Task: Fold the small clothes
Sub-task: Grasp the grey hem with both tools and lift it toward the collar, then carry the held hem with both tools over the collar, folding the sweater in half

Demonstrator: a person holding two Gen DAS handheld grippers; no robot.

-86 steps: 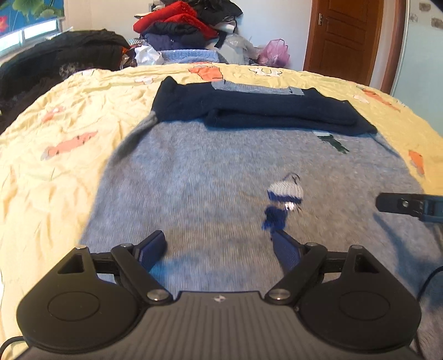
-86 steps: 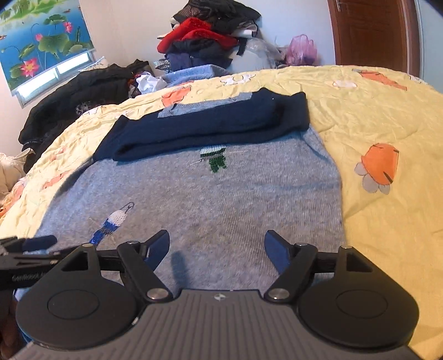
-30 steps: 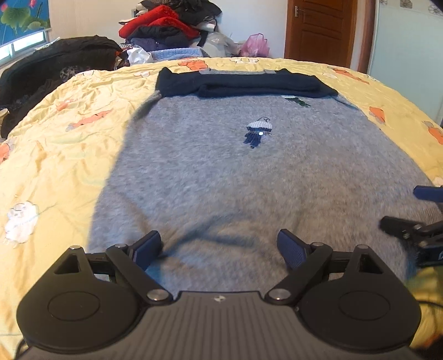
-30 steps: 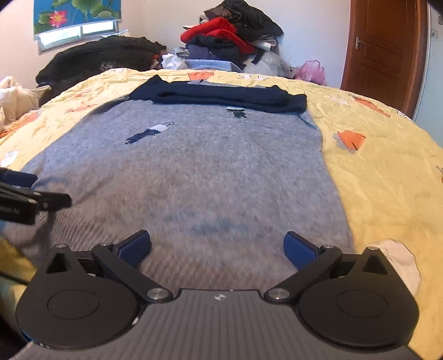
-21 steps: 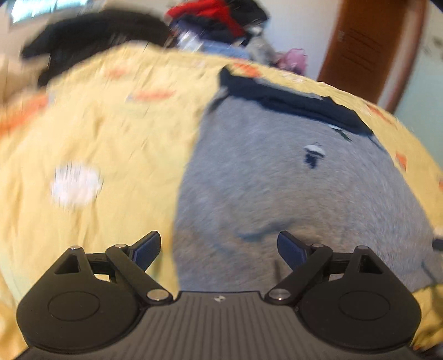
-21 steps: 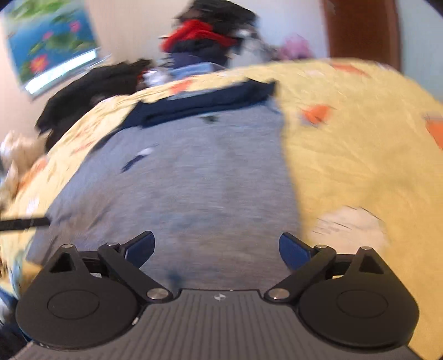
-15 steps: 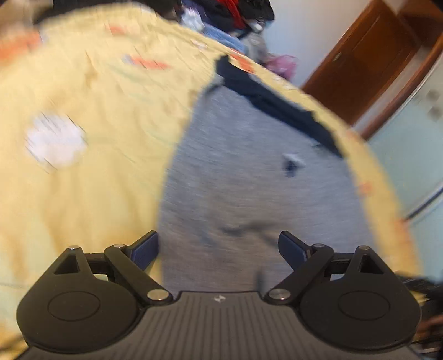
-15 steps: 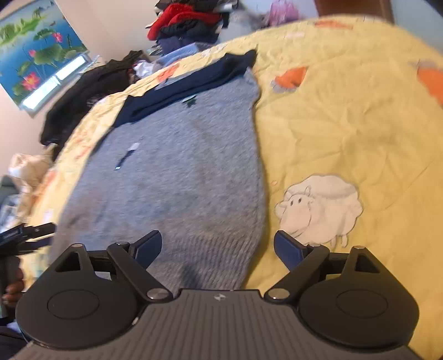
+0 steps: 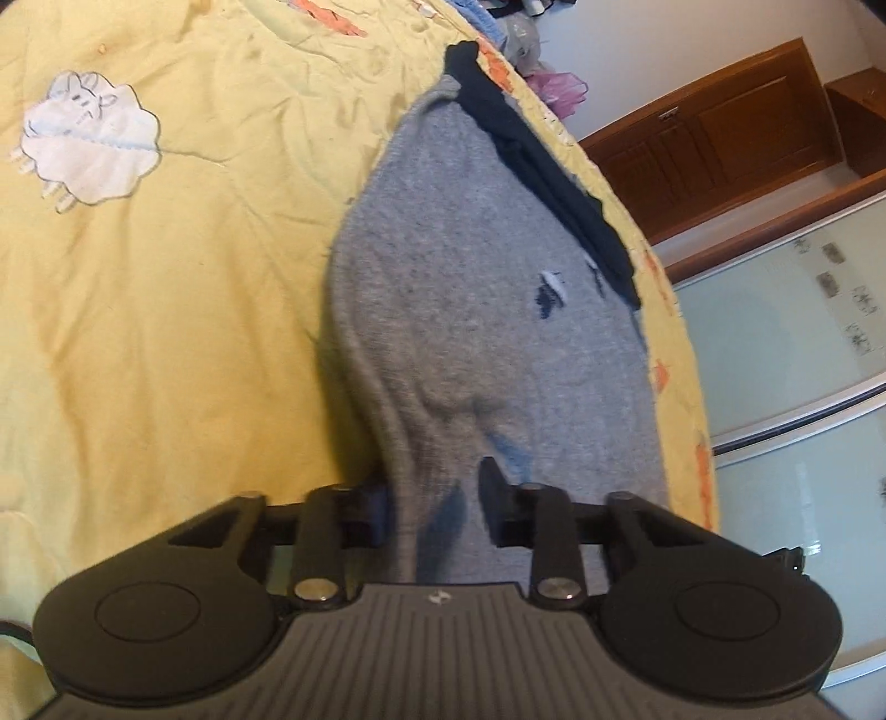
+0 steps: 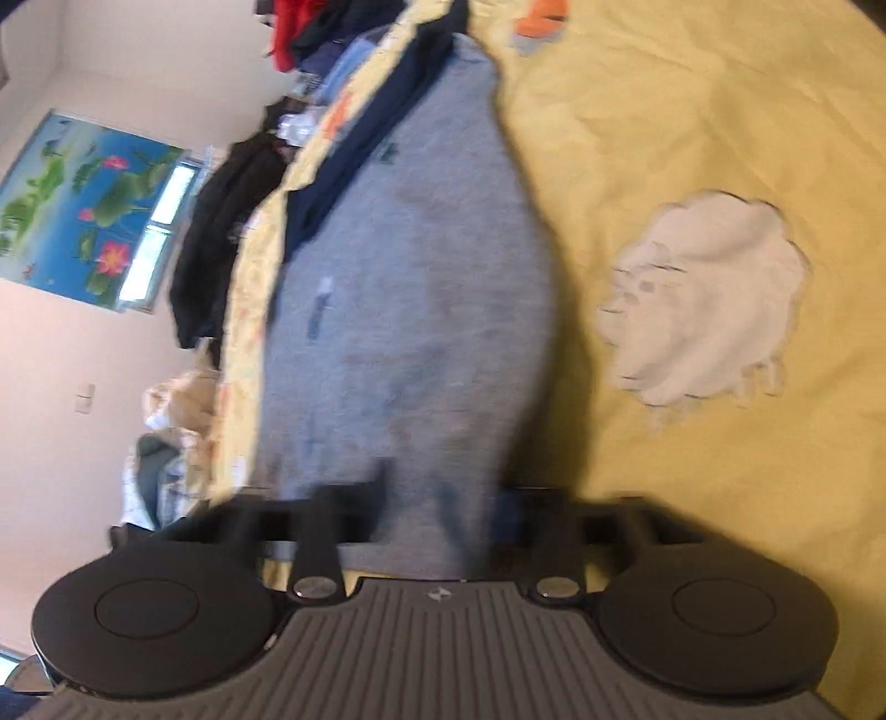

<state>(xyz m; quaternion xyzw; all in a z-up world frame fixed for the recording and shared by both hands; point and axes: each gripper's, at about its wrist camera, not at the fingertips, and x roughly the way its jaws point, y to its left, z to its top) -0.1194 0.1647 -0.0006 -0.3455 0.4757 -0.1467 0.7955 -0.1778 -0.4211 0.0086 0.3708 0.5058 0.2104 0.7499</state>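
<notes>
A grey knit sweater (image 9: 476,288) lies on the yellow bedspread (image 9: 166,288), its navy sleeves (image 9: 548,171) folded across the far end. My left gripper (image 9: 434,498) has its jaws part closed around the sweater's near left hem corner, which rises between the fingers. My right gripper (image 10: 440,498) has its jaws part closed around the near right hem corner of the sweater (image 10: 410,288). The right wrist view is blurred. The navy sleeves (image 10: 376,133) show there at the far end too.
A pile of clothes (image 10: 310,33) sits past the far end of the bed, dark garments (image 10: 221,221) along its left side. A wooden door (image 9: 714,138) and glass panels (image 9: 792,343) stand to the right. White sheep prints (image 10: 709,310) mark the bedspread.
Both grippers moved outward to the sweater's near hem corners, rolled sideways, and narrowed their jaws around the fabric. The hem now lifts between the fingers.
</notes>
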